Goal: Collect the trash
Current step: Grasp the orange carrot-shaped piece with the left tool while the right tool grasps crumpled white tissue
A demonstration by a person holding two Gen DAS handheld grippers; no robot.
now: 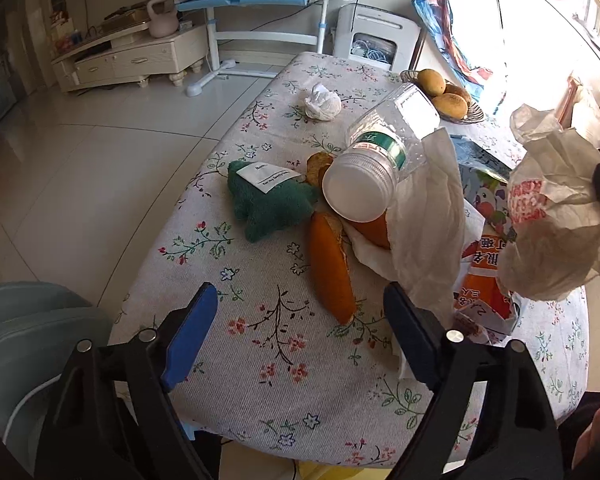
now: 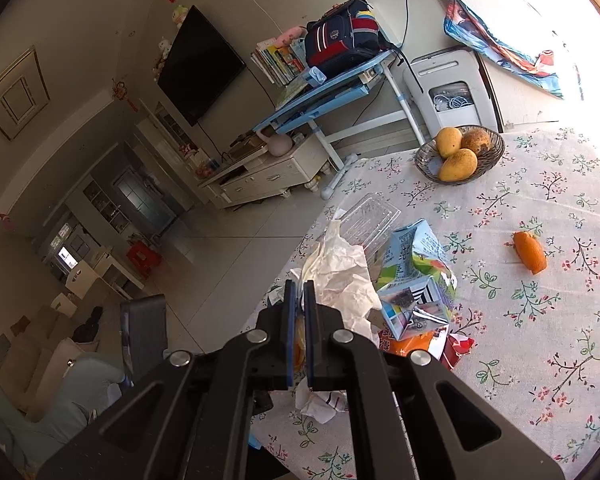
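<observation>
A home living room, lived-in: a wall TV (image 2: 201,65) hangs over a cream cabinet (image 2: 268,176). A child's blue desk (image 2: 332,80) carries books (image 2: 282,60) and a schoolbag (image 2: 342,36), and a floral tablecloth (image 2: 540,300) holds a fruit bowl (image 2: 460,154).

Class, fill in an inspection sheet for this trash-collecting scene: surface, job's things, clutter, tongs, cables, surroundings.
Surface: table under a floral cloth.
Job's things: clear plastic bottle, orange peel, crumpled tissue, torn carton, white plastic bag.
Clutter: green plush toy; basket of mangoes.
Tongs: left tongs open above the peel; right tongs shut on the white plastic bag.
Cables: coiled white cables in the white appliance.
Surroundings: blue desk, wall television, tiled floor.
</observation>
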